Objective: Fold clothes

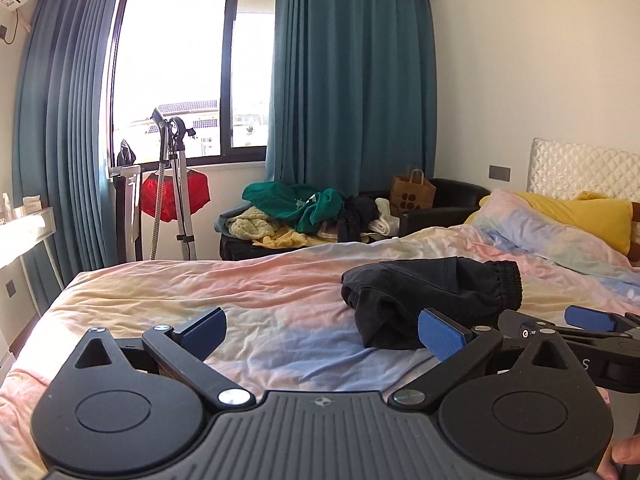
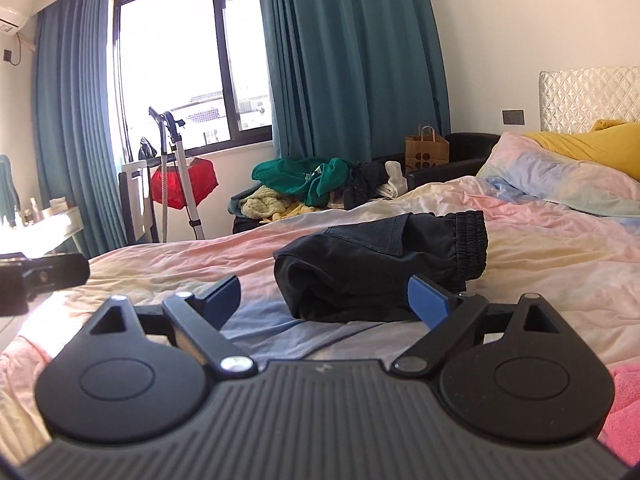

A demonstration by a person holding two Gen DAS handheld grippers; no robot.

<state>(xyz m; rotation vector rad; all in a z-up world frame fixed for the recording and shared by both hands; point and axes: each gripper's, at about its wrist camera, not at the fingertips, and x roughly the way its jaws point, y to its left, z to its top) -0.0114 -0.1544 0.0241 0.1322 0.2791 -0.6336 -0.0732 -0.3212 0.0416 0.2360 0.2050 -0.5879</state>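
Both tongs stand wide open and hold nothing: your left tongs [image 1: 322, 330] sit beside the dark folded trousers [image 2: 384, 264], your right tongs [image 2: 324, 300] just short of them, on the bed [image 1: 240, 300]. The bundle looks loosely stacked, so I judge a careless nudge could spring the fold open; the soft, rumpled cover may also snag a pad.

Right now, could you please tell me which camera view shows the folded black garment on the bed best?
The right wrist view: the black garment lies central and whole, its elastic waistband clear. In the left wrist view the black garment sits off to the right, its near edge partly hidden behind a blue finger pad.
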